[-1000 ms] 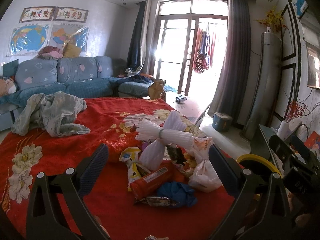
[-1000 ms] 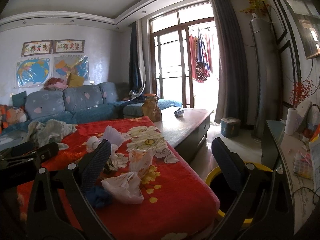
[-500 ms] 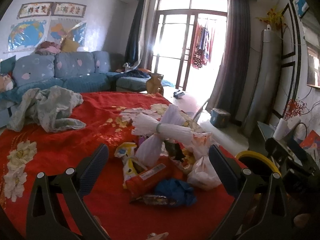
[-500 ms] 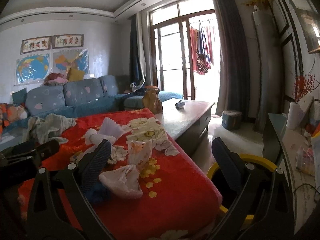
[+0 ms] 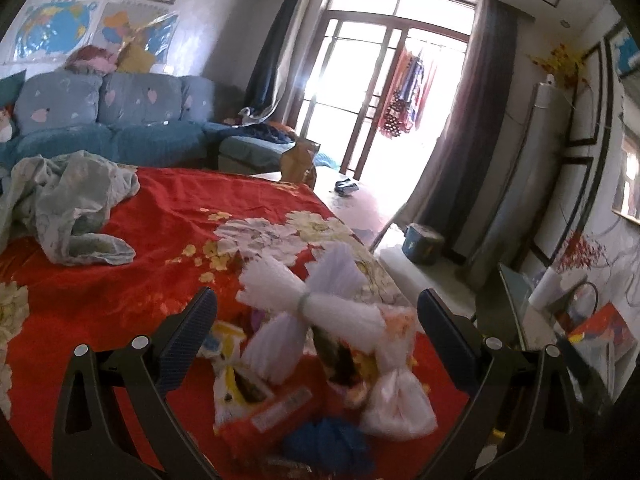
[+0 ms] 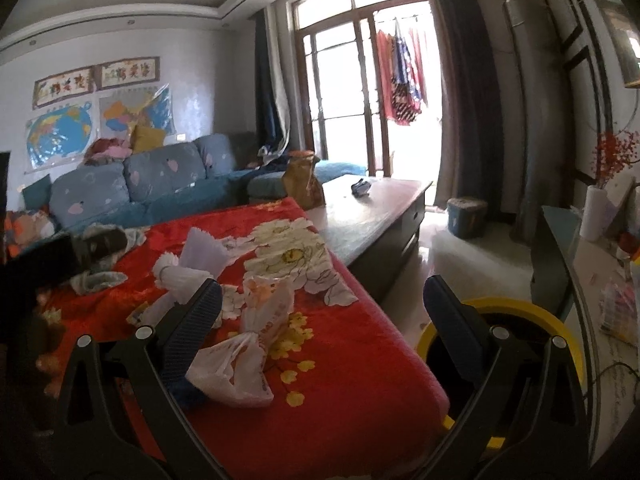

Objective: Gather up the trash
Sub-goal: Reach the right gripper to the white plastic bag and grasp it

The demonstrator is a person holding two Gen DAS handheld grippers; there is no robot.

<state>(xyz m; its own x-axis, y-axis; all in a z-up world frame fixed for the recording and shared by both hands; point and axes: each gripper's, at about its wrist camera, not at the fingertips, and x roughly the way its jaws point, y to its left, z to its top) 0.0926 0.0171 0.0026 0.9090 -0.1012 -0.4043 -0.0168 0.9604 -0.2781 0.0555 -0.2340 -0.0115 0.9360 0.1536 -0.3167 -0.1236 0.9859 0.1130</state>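
A pile of trash lies on the red flowered blanket (image 5: 152, 248): a white ruffled wrapper (image 5: 316, 308), a knotted white plastic bag (image 5: 396, 404), an orange packet (image 5: 268, 420), a yellow wrapper (image 5: 228, 364) and a blue wad (image 5: 324, 444). My left gripper (image 5: 316, 344) is open and empty, just above and in front of the pile. My right gripper (image 6: 320, 332) is open and empty, to the right of the plastic bag (image 6: 236, 364) and wrapper (image 6: 184, 276). A yellow-rimmed bin (image 6: 552, 324) stands on the floor right of the blanket.
A crumpled grey cloth (image 5: 68, 204) lies at the blanket's far left. A wooden coffee table (image 6: 368, 216) stands beyond, with a brown paper bag (image 6: 300, 184) on it. A blue sofa (image 5: 108, 128) lines the back wall. A glass side table (image 6: 592, 280) is at right.
My left gripper has moved closer to the trash pile and the view is blurred with motion. My right gripper has shifted slightly forward. Both stay open.
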